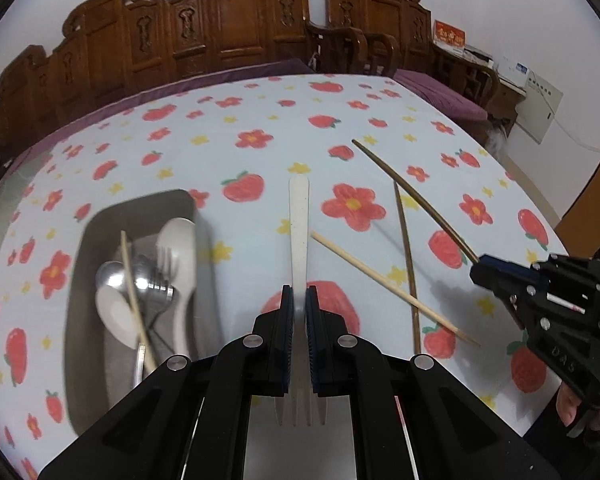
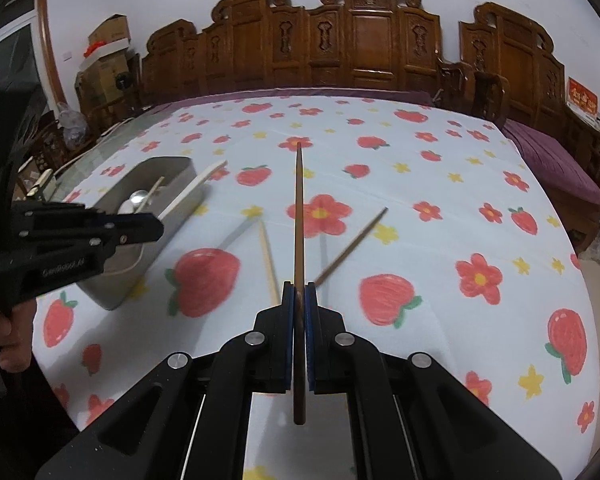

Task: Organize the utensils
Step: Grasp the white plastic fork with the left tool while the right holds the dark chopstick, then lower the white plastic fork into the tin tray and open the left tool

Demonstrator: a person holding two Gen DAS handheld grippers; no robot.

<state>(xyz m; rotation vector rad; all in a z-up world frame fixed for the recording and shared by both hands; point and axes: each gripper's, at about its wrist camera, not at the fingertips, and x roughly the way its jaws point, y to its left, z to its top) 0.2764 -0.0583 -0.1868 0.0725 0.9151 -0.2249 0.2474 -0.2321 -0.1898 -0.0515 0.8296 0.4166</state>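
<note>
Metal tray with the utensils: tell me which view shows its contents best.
Left wrist view: it looks down into the metal tray, showing spoons, a fork and a chopstick. Right wrist view sees the tray side-on, partly behind the left tool.

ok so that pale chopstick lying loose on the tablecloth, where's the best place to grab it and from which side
Probably near the middle of the pale chopstick, coming straight down with the fingers across its length. It lies flat on the tablecloth, so only its thin sides can be pinched. Avoid the near end, where it crosses the dark chopstick lying beside it.
</note>
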